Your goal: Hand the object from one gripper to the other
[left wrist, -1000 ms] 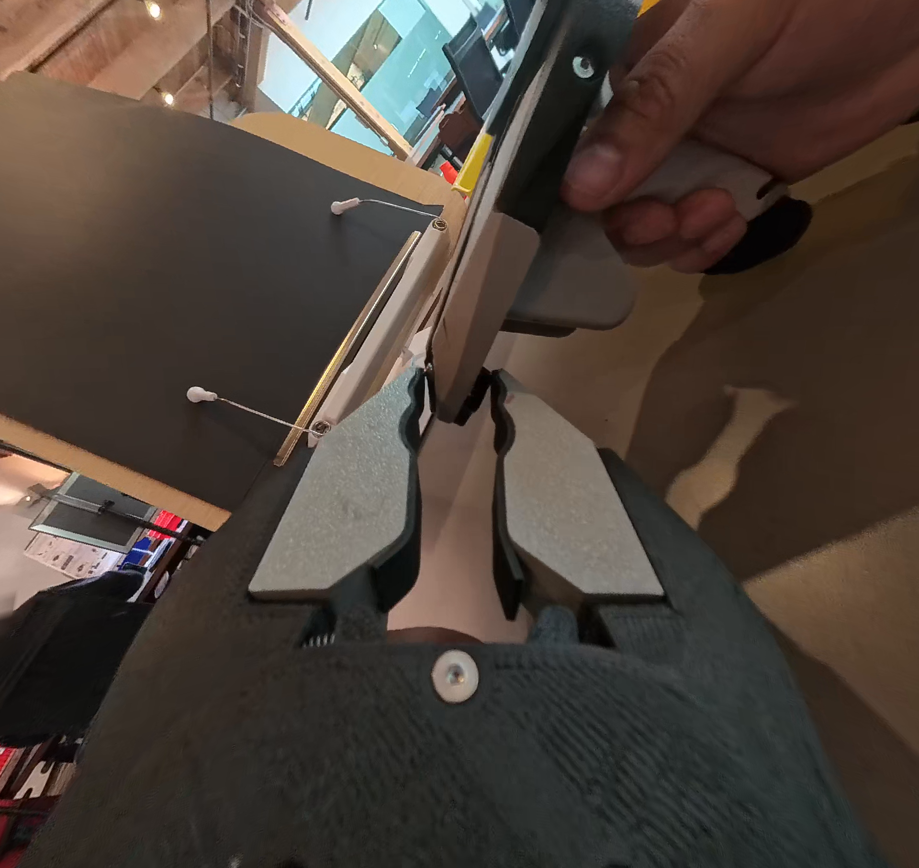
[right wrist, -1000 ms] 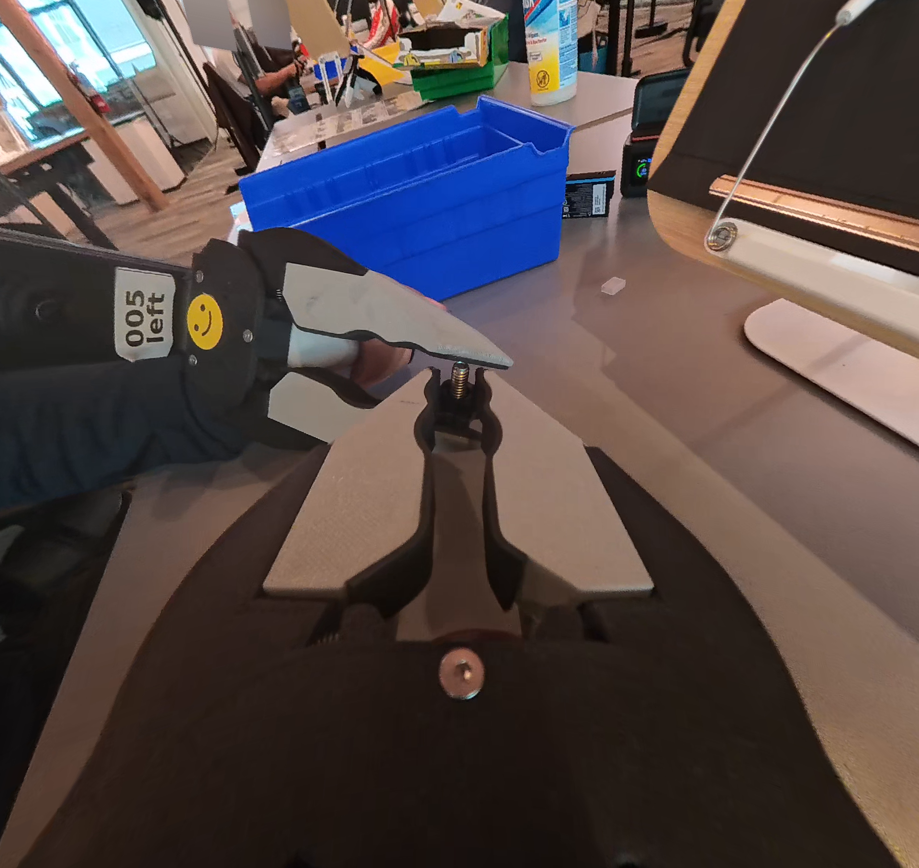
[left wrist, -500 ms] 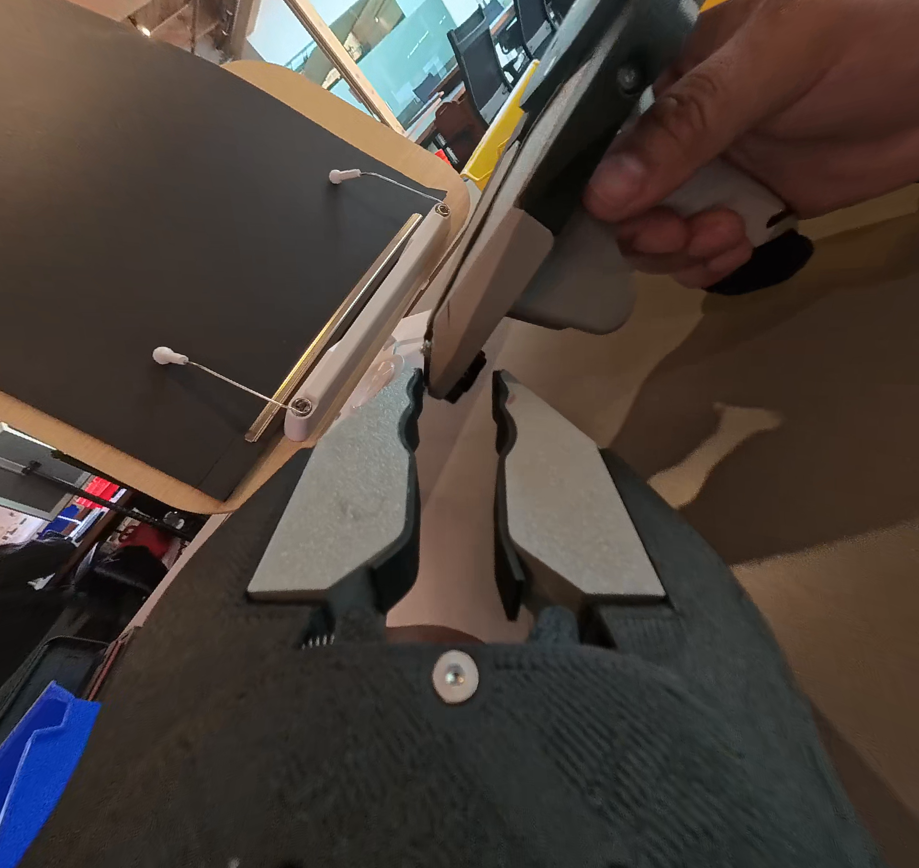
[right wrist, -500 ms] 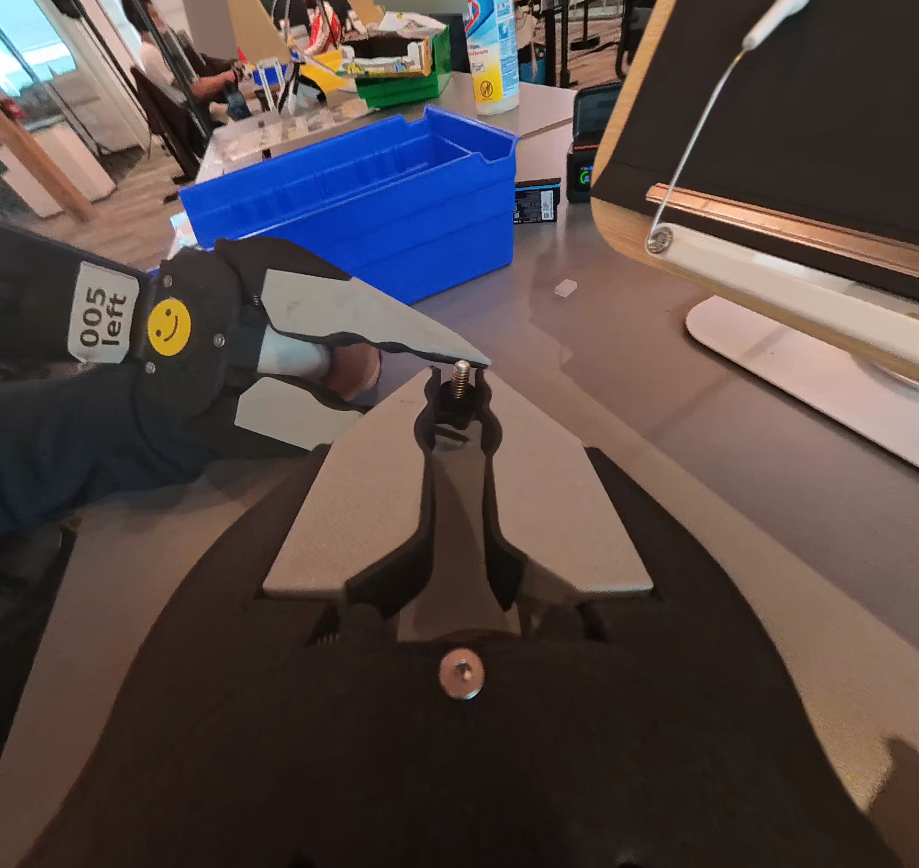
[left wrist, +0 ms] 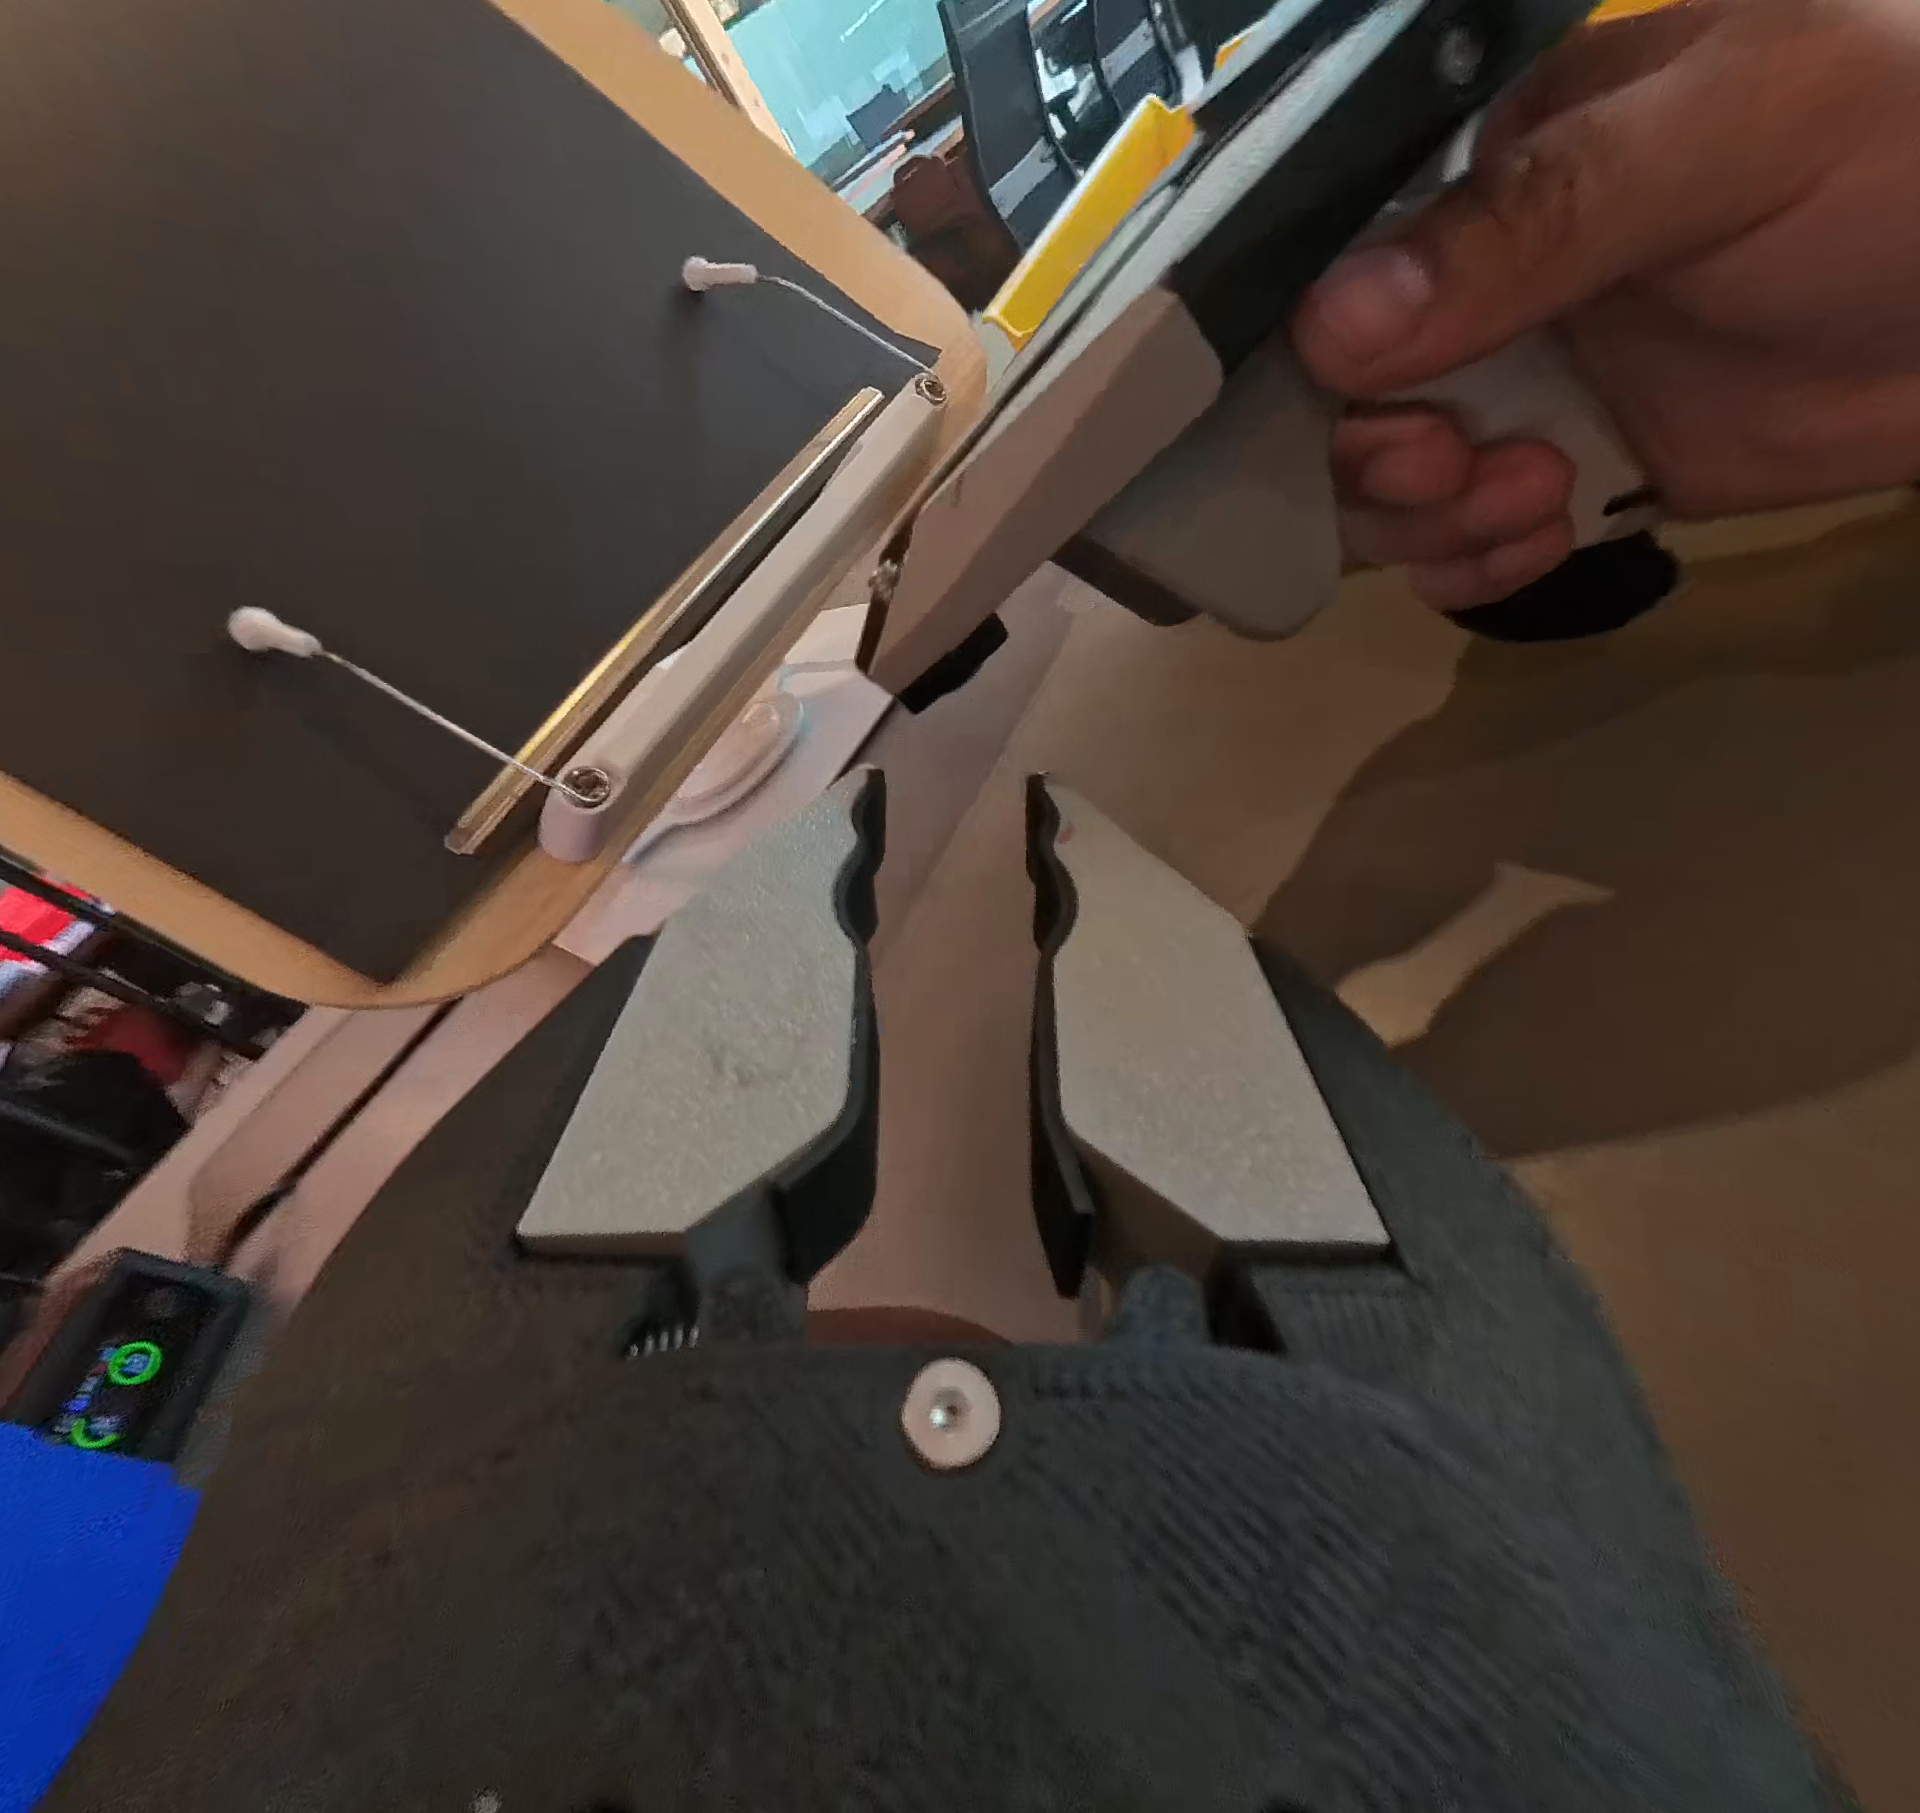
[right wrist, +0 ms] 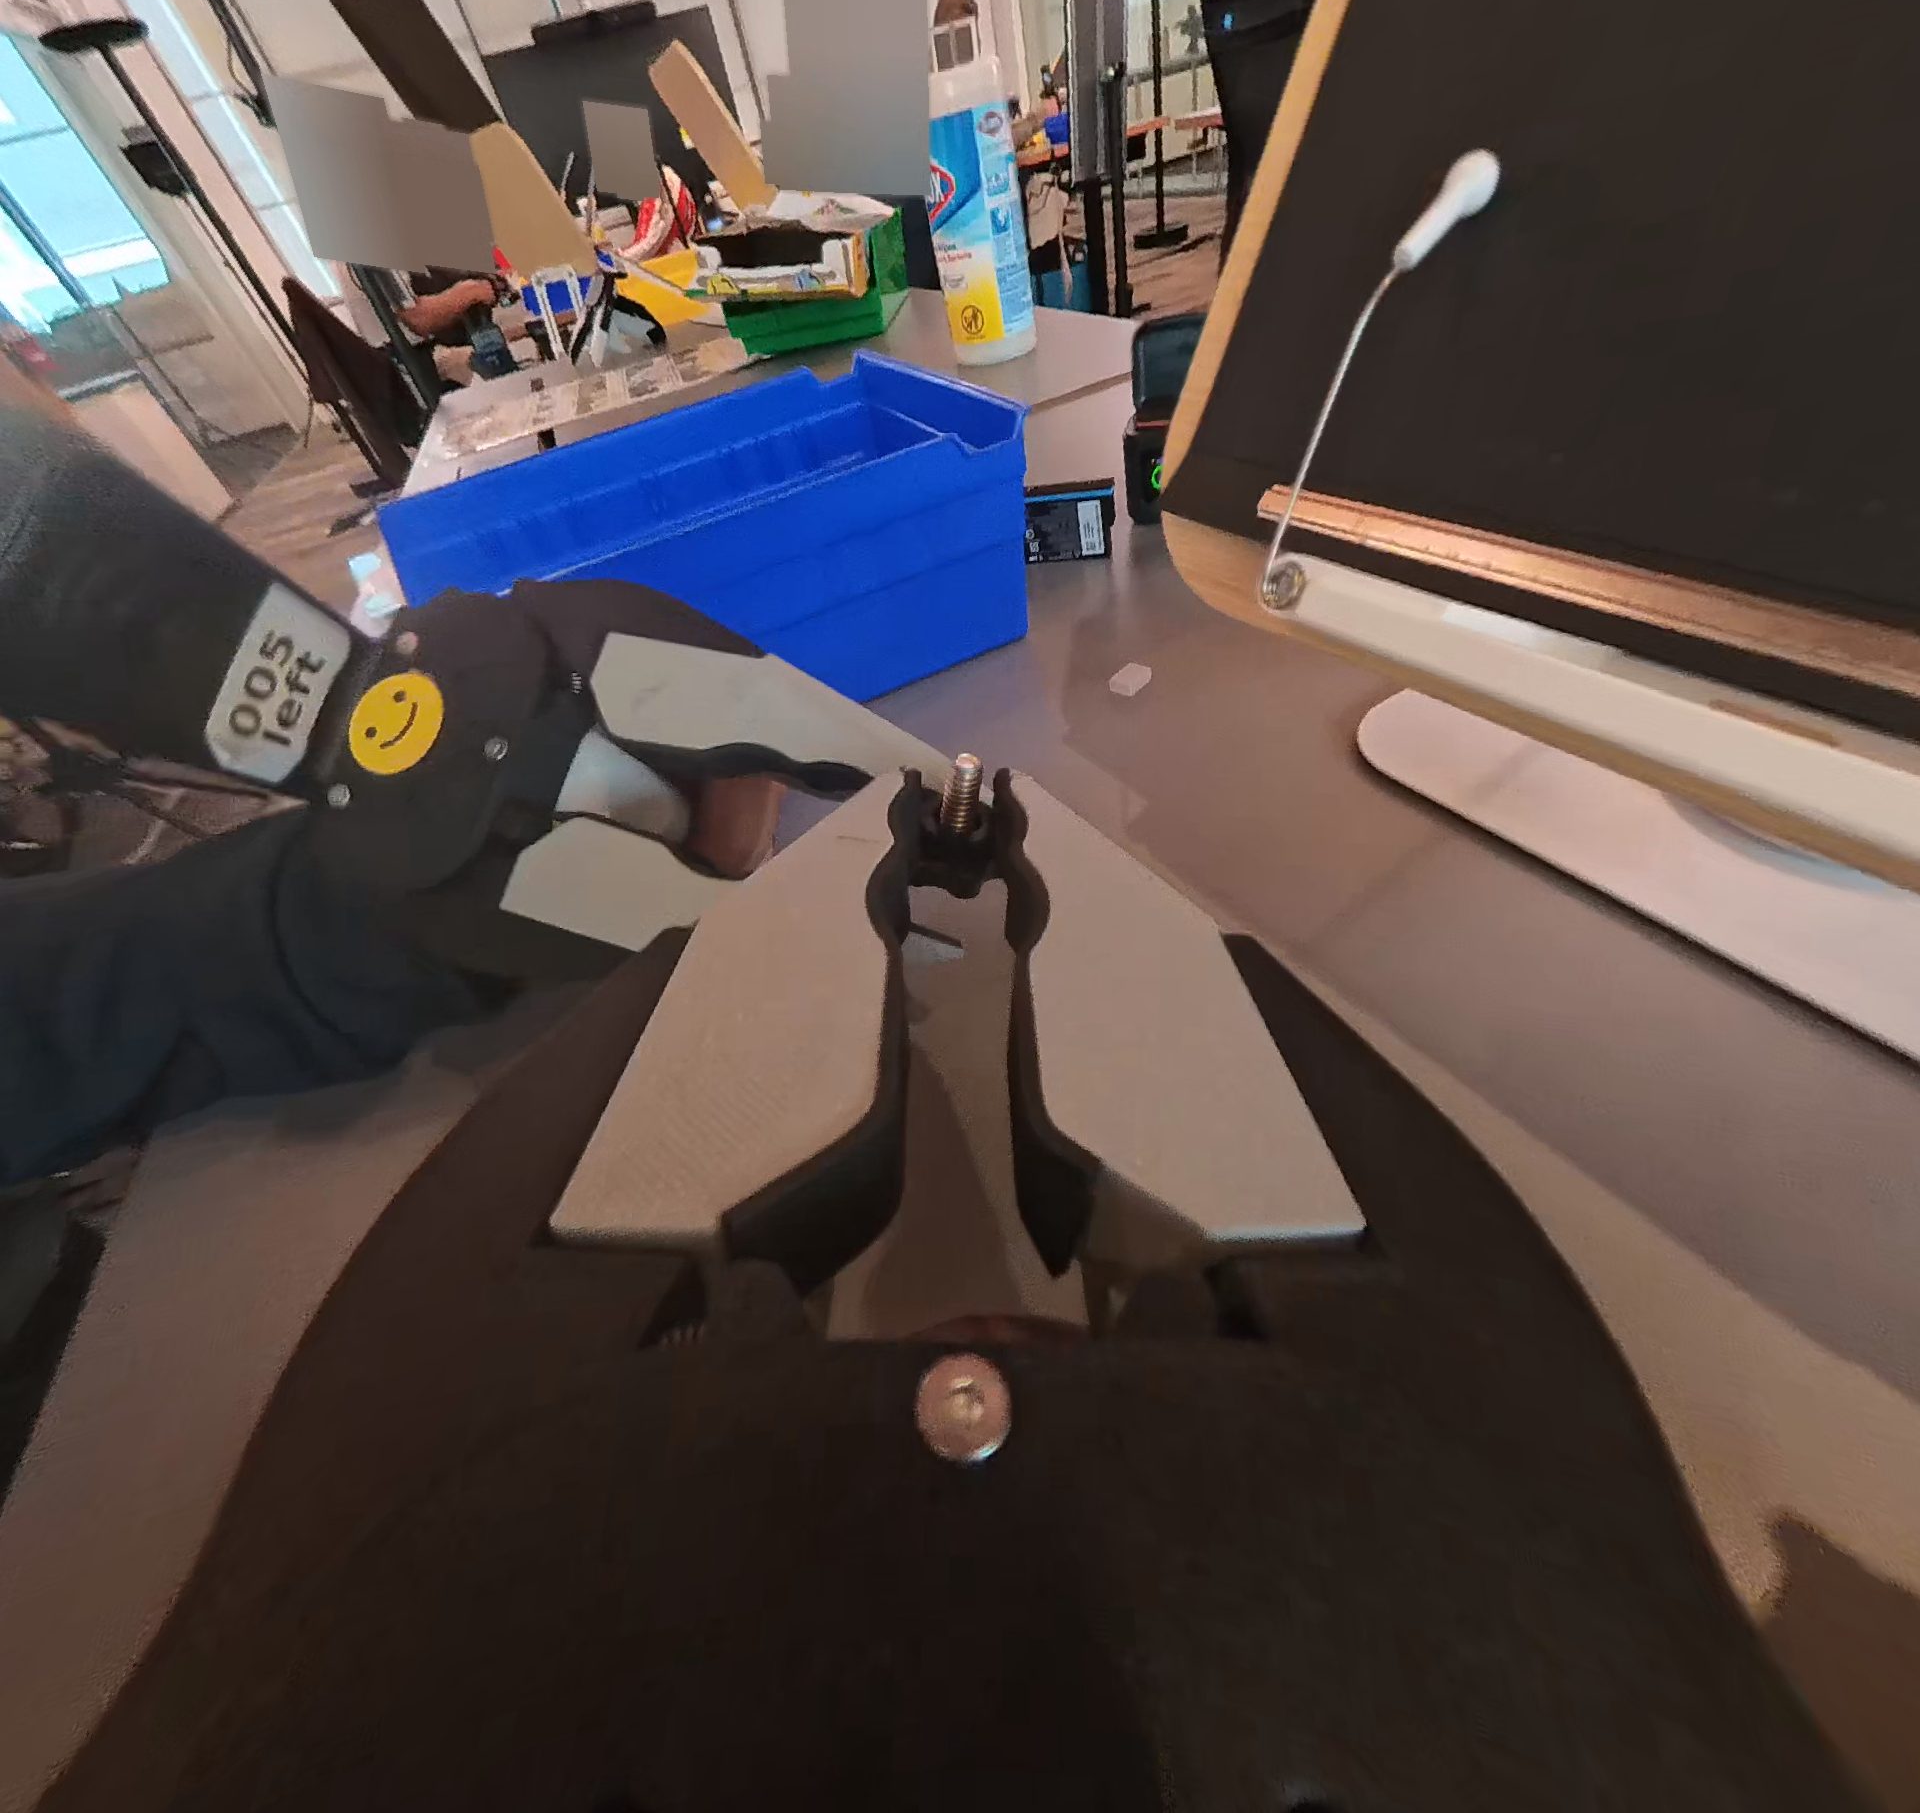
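My right gripper [right wrist: 956, 799] is shut on a small screw [right wrist: 963, 784] with a black head, its silver threaded end pointing up between the fingertips. My left gripper [left wrist: 951, 799] is open and empty. In the left wrist view the right gripper [left wrist: 906, 649] hangs above and just beyond my open jaws, held by a hand [left wrist: 1662, 257], with the screw's black head [left wrist: 954, 660] at its tip. In the right wrist view the left gripper's upper finger [right wrist: 727, 703] reaches in from the left, its tip close beside the screw and apart from it.
A blue bin [right wrist: 727, 527] stands on the grey table [right wrist: 1351, 1036] behind the grippers. A black board on a white base [right wrist: 1558, 828] rises at the right. A wipes canister [right wrist: 977, 236], a green bin [right wrist: 821, 309] and small black devices [right wrist: 1070, 527] stand farther back. Both grippers' tips are close together, under 4 cm apart.
The left gripper's jaws stood around the screw at the right gripper's tip. They have drawn back and down and now stand clear of it. The right gripper keeps the screw.
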